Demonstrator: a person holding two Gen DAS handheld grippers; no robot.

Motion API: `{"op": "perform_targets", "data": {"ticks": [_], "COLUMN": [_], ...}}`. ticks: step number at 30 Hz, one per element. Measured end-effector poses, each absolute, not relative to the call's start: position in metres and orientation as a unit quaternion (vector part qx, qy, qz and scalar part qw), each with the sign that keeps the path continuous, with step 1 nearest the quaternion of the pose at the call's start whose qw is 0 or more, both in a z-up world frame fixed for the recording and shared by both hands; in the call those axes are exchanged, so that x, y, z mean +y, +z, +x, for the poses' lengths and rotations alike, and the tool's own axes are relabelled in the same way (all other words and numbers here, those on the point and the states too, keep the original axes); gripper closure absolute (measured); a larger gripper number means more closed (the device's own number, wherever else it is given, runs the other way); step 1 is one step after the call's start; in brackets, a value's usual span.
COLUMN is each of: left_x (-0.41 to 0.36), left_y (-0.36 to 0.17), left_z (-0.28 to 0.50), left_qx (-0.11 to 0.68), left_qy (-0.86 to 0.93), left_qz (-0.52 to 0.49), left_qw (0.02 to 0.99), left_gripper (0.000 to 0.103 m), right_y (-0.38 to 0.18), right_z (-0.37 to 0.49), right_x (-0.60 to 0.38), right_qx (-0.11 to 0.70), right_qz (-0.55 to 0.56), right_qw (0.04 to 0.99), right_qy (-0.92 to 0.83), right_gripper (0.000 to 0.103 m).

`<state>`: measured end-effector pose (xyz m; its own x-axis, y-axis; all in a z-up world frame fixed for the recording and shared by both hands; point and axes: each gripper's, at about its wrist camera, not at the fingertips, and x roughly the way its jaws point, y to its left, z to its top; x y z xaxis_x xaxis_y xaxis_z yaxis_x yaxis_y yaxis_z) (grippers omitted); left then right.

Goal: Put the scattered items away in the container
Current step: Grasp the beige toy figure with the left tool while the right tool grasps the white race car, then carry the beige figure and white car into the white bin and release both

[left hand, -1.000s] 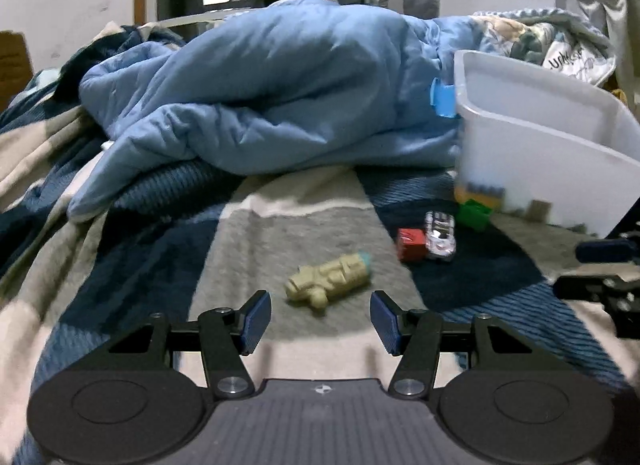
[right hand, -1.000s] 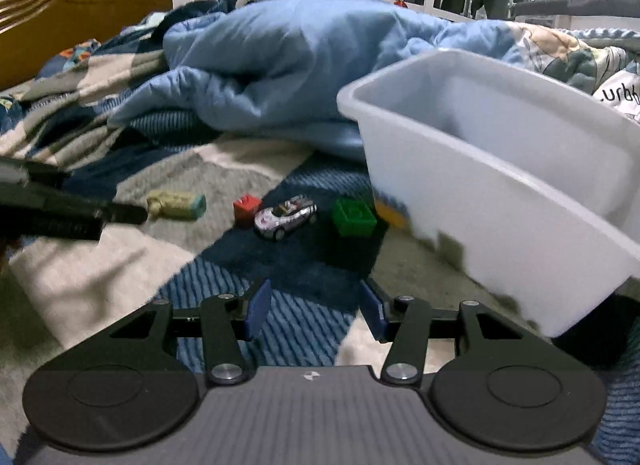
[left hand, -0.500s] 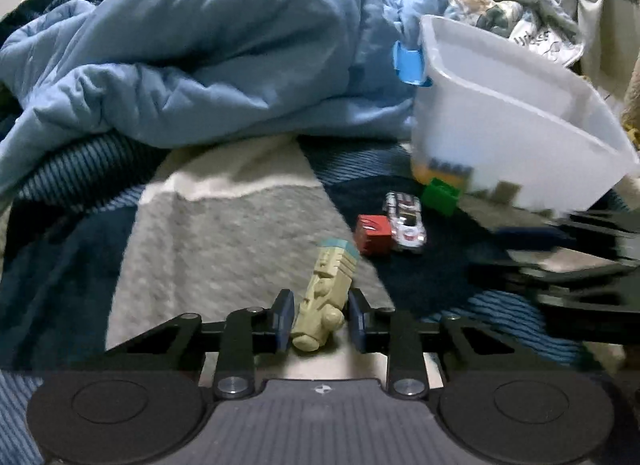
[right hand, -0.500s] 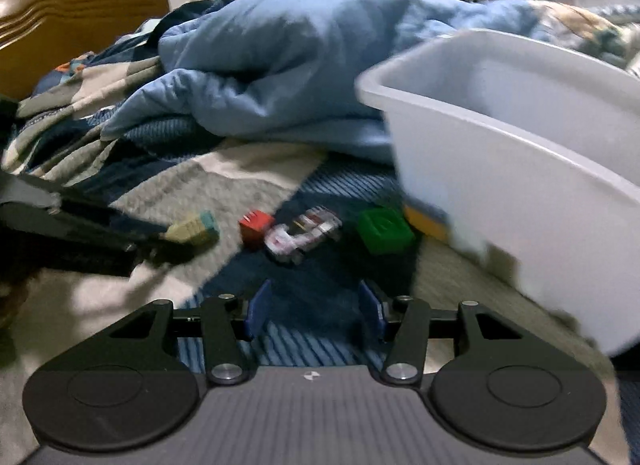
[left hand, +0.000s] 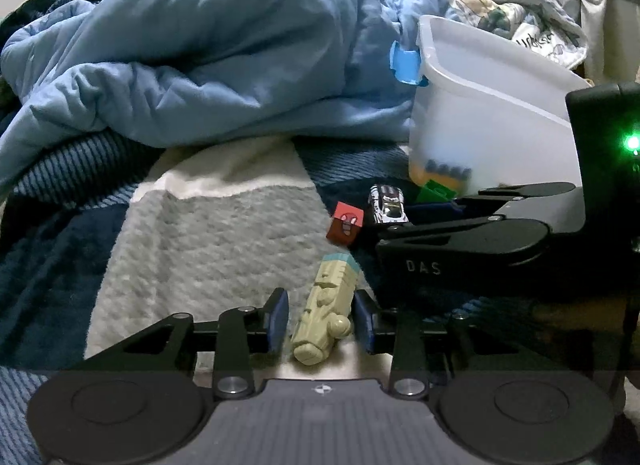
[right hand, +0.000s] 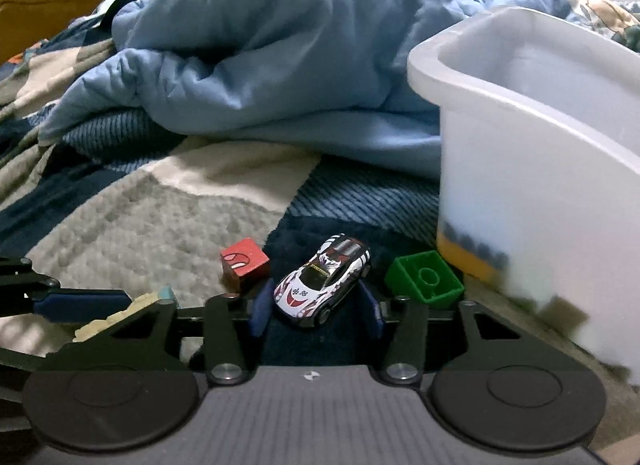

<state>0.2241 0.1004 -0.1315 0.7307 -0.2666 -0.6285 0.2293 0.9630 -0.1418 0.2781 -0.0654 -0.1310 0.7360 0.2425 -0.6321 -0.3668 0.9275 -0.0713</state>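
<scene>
The left gripper sits low on the blanket with its blue pads either side of a beige toy figure; a narrow gap shows on each side, so the pads are partly open and have not closed on it. Just right of it, the right gripper is spread wider around a white toy car, gaps showing on both sides, nothing held. Ahead and left of the car lies a red block; ahead and right, a green brick, close against the white bin. The bin's near wall rises steeply at the right. Further ahead, a heaped blue duvet closes off the far side. Blurred yellow and dark shapes show through the bin's base; its right side is cut off.
</scene>
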Motion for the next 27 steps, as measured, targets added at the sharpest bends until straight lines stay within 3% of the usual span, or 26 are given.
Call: {"op": "perform_targets", "data": {"ticks": [4, 12, 27], "left_x": [0.1, 0.088, 0.025], "left_y": [-0.129, -0.112, -0.02], "left_z": [0.217, 0.191, 0.152], "left_qx": [0.33, 0.318, 0.247], "left_qy": [-0.141, -0.158, -0.2], "left_qz": [-0.026, -0.035, -0.032], "left_qw": [0.933, 0.934, 0.948], "left_gripper": [0.073, 0.074, 0.074], "right_y": [-0.127, -0.112, -0.043], "right_z": [0.261, 0.22, 0.16], "right_x": [-0.072, -0.094, -0.158], "right_qx": [0.307, 0.296, 0.242], "right_qz": [-0.116, -0.124, -0.128], "right_qw": [0.928, 0.93, 0.952], "right_qy": [0.175, 0.178, 0.139], "right_gripper": [0.069, 0.069, 0.069]}}
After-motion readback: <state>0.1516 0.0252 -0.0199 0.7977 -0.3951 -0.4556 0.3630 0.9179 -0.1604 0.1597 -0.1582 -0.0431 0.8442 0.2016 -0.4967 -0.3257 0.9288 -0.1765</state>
